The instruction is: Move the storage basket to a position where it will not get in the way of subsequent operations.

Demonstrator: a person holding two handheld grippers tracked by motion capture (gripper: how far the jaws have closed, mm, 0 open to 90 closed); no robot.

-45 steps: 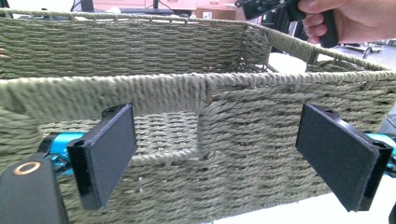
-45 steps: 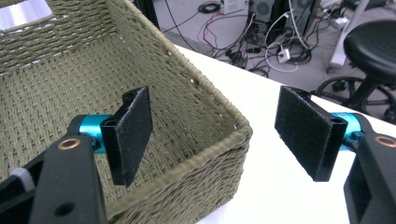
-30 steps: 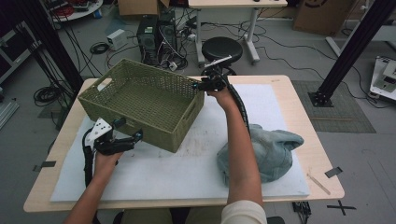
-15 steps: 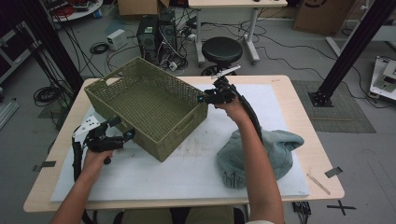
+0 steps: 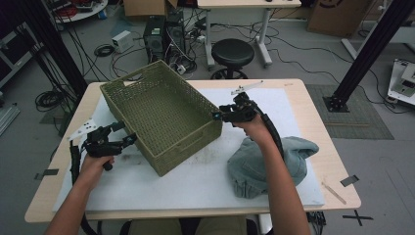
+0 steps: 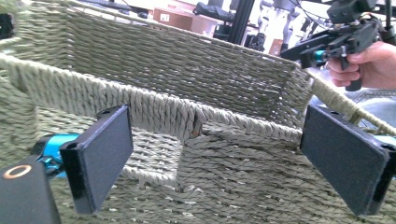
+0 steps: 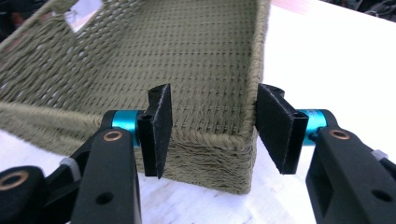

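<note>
An empty olive woven basket stands askew on the white mat. My left gripper sits open at its near-left wall. In the left gripper view its jaws stand wide apart, facing the basket wall and its handle cut-out, with neither pad touching. My right gripper is at the basket's right corner. In the right gripper view its open jaws straddle the corner of the basket, one pad over the inside and one outside. A grey cloth lies bunched under my right forearm.
The white mat covers most of the wooden table. A wooden stick and a black tape mark lie near the right front corner. A stool, computer cases and cables stand on the floor beyond the far edge.
The basket has swung round and shifted right, and its right corner has come nearer to me together with my right gripper. My left gripper has drifted a little to the left.
</note>
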